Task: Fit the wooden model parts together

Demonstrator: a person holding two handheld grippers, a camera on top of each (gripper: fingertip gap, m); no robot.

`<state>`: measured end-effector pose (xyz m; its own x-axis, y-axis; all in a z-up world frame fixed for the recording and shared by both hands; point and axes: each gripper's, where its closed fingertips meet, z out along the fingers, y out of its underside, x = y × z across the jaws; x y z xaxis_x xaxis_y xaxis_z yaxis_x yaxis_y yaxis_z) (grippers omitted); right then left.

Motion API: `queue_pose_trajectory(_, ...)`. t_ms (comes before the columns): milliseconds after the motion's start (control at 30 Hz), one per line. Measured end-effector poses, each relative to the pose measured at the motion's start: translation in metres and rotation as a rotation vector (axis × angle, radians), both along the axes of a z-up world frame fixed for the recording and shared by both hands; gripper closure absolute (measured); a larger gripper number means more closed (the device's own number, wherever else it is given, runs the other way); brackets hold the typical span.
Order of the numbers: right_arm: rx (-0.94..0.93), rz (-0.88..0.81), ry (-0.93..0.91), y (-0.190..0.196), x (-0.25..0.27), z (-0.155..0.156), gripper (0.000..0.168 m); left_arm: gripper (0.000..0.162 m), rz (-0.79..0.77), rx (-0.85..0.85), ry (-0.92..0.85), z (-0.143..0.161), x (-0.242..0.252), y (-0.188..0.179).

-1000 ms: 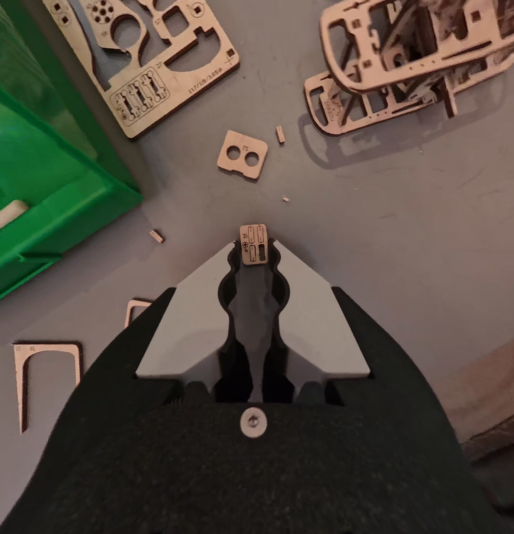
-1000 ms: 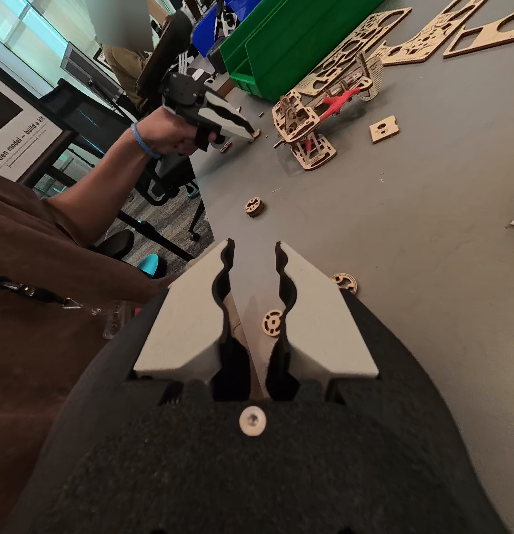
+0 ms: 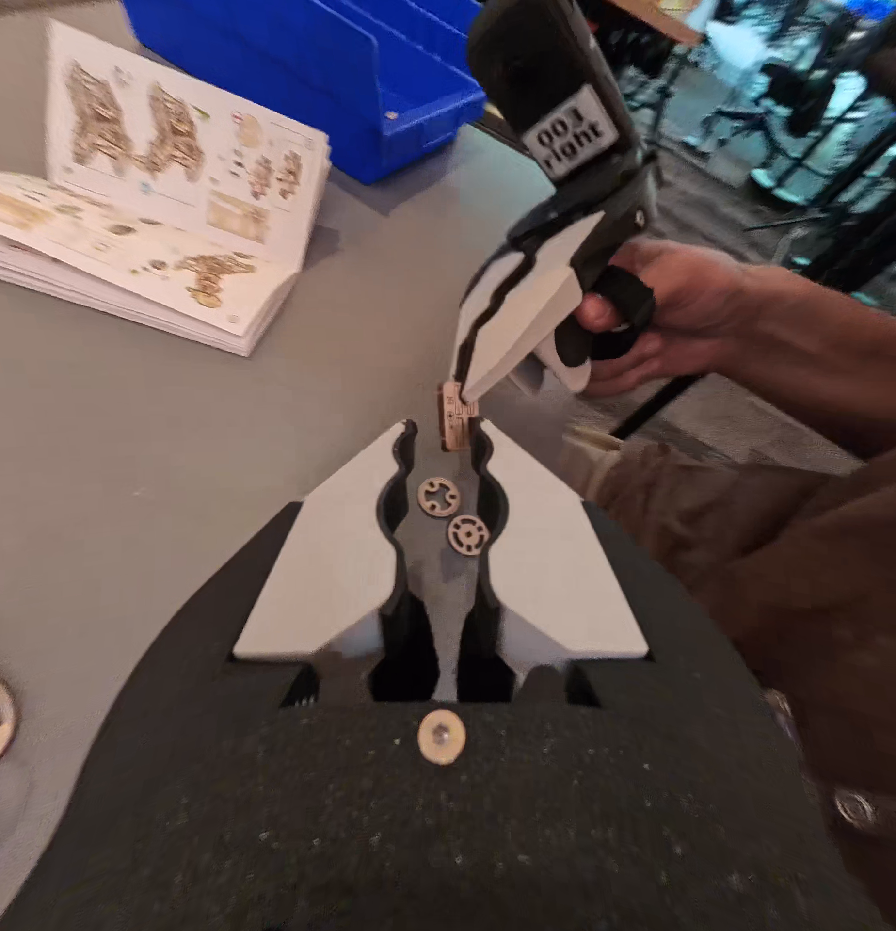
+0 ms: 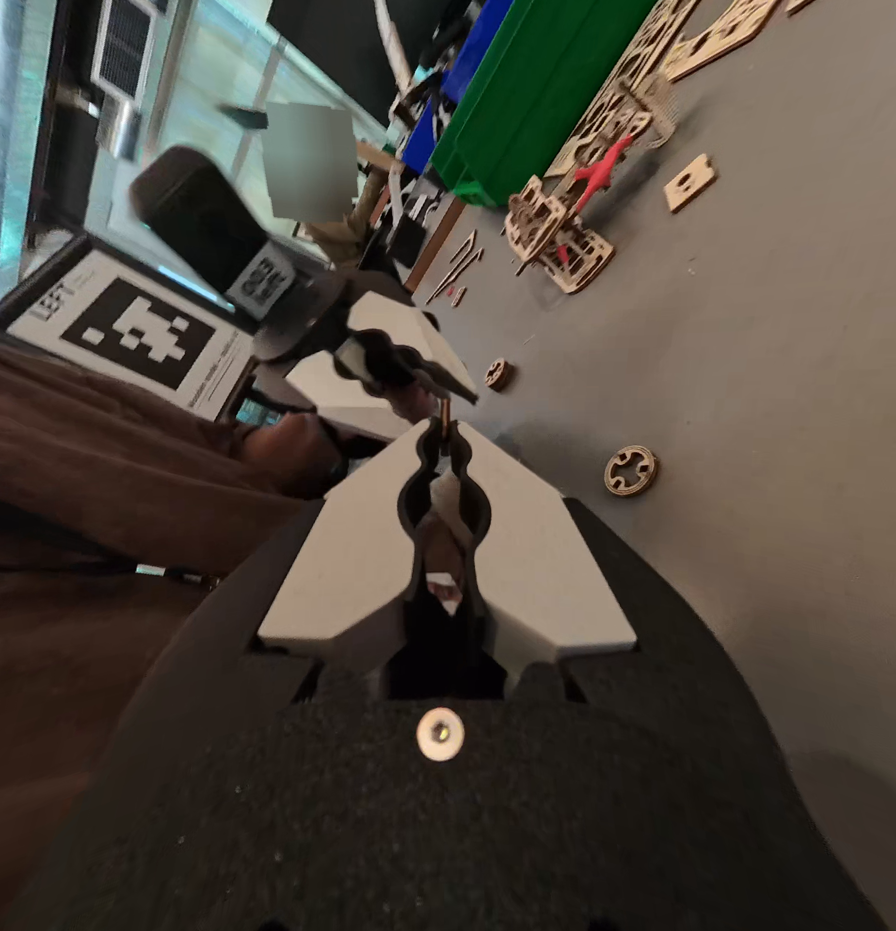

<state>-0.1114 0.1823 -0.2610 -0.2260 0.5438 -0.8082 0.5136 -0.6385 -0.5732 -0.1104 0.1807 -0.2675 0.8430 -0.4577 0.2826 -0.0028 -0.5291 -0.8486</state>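
A small flat wooden plate (image 3: pixel 456 422), rectangular with cut slots, hangs upright above the grey table, pinched at its top edge. Under it two round wooden discs lie flat, near each other (one (image 3: pixel 439 496) with notches, one (image 3: pixel 468 535) with spokes). Far on the table the half-built wooden model (image 4: pixel 559 237) stands with red parts.

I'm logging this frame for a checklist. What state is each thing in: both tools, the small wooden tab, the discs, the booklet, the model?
Left tool: open, empty.
Right tool: shut on the wooden tab.
Wooden tab: held off the table by its upper end.
Slotted disc: flat on the table.
Spoked disc: flat on the table.
Booklet: lying open.
Wooden model: partly built.
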Motion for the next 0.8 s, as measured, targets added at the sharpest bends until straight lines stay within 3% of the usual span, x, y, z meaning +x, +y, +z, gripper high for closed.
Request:
queue_pose_trajectory(67, 0.047, 0.018, -0.002, 0.002, 0.002, 0.000, 0.165, 0.154, -0.052, -0.021, -0.051, -0.003, 0.006, -0.001)
queue_pose_trajectory(333, -0.008, -0.116, 0.047, 0.011, -0.006, 0.000, 0.159, 0.161, 0.016, -0.051, -0.383, 0.006, 0.003, 0.009)
queue_pose_trajectory(567, -0.003, -0.184, 0.063, 0.012, -0.010, 0.000, 0.163, 0.161, 0.065, -0.026, -0.447, 0.005, 0.000, 0.012)
queue_pose_trajectory(800, 0.020, -0.130, 0.043, 0.009, -0.007, -0.004, 0.166, 0.157, 0.045, -0.069, -0.530, -0.001, 0.001, 0.009)
